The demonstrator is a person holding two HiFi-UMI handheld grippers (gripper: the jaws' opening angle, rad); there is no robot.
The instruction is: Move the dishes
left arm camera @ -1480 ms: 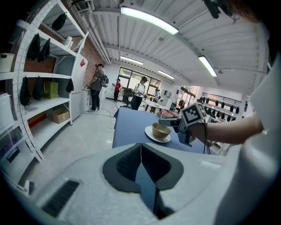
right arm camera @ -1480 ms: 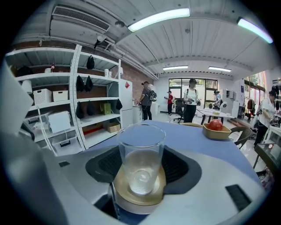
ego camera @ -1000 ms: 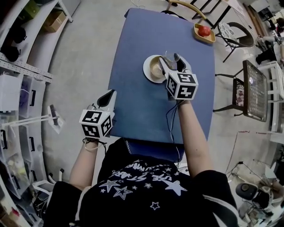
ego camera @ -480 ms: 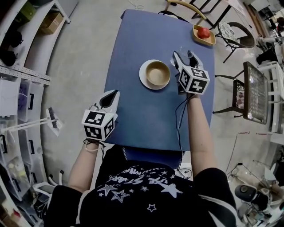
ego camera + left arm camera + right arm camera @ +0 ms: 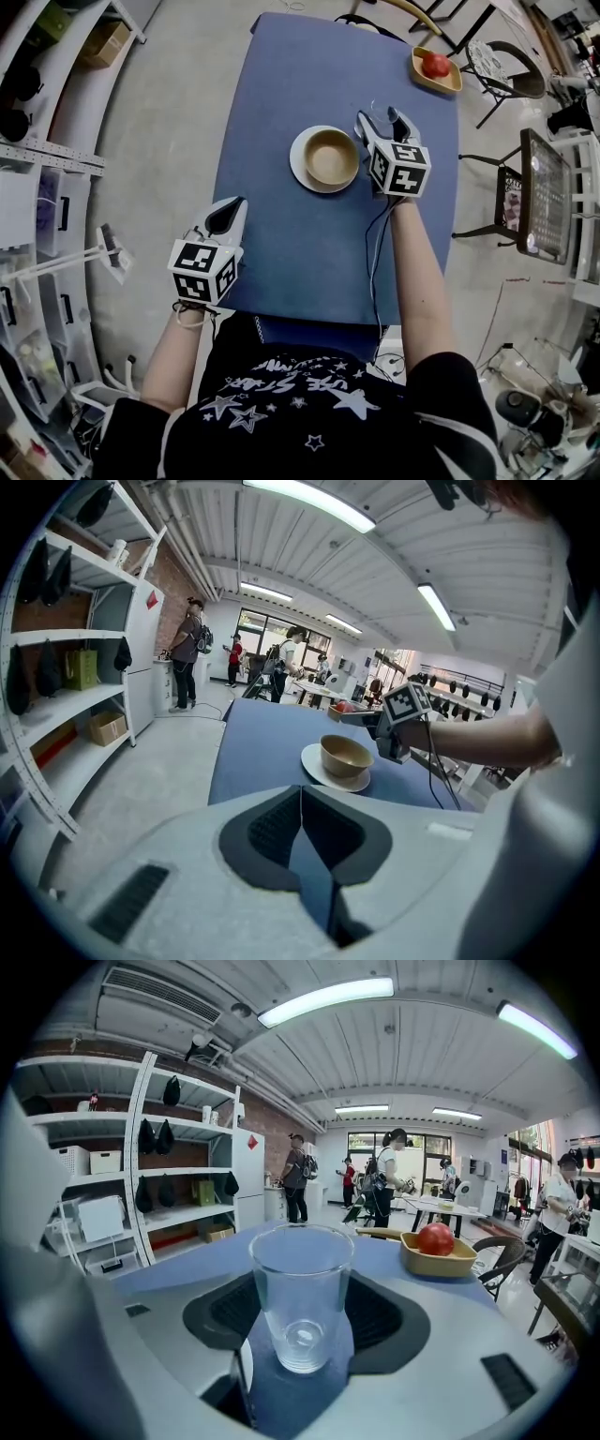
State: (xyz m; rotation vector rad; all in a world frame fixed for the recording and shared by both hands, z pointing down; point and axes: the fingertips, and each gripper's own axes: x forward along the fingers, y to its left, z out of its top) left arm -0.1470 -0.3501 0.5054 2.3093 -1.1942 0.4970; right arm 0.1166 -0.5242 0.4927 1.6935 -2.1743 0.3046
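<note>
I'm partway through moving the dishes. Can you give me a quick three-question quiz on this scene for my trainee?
1. True or false: the bowl stands on the plate.
2. Multiple choice: what stands between the right gripper's jaws? A a spoon; B a glass; C a fork.
3. Fill in: the tray at the table's far corner holds one ____ fruit.
Key: 1 true; 2 B; 3 red.
</note>
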